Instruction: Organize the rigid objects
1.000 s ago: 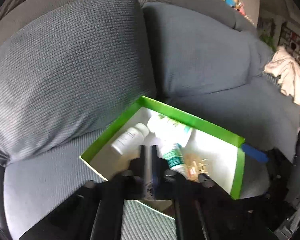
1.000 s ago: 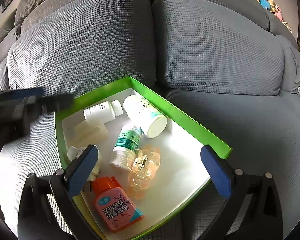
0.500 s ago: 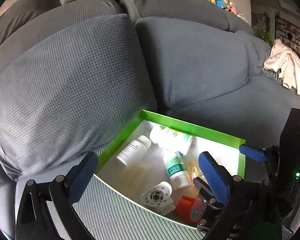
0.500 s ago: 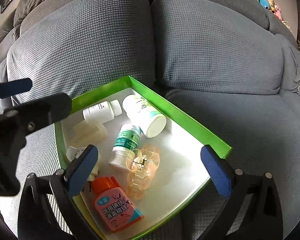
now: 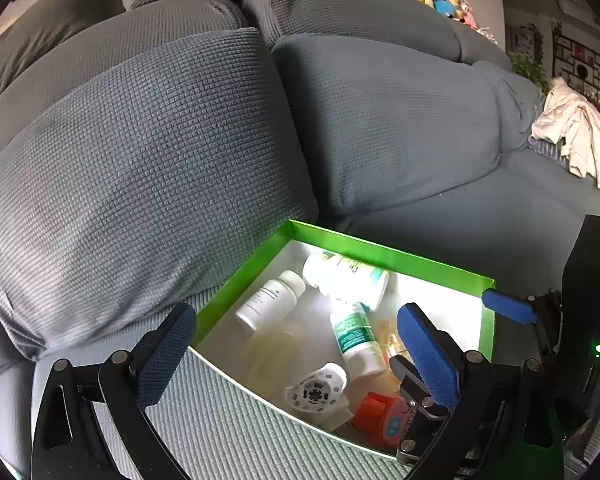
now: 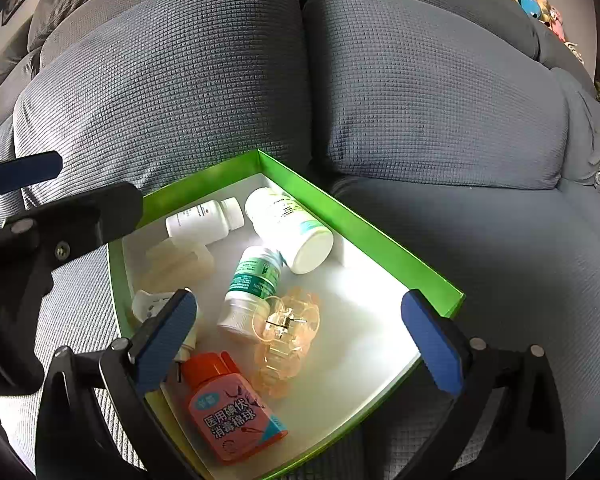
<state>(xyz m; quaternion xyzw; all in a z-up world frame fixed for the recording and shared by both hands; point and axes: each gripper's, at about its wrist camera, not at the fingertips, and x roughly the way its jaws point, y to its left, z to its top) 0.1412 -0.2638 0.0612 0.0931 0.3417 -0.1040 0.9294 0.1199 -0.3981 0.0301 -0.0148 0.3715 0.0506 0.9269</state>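
— Left wrist view first: what do the fingers show?
— The left gripper (image 5: 296,354) stands spread wide with nothing between its blue pads. Ahead of them sits the green tray (image 5: 384,254) on the grey sofa (image 5: 148,152), its near corner lying between the two fingers.
— And from the right wrist?
— The right gripper (image 6: 300,338) is also wide open and empty. Between its fingertips lie the clear orange hair clip (image 6: 286,330) and a green-labelled white bottle (image 6: 252,290); just behind the left fingertip rests the orange-capped pink bottle (image 6: 230,408).
— Anything beyond the fingers?
— Two more white bottles, a small one (image 6: 204,222) and a fatter one (image 6: 288,230), lie on their sides at the tray's far corner. A white round piece (image 5: 316,390) sits near the left gripper's right finger.
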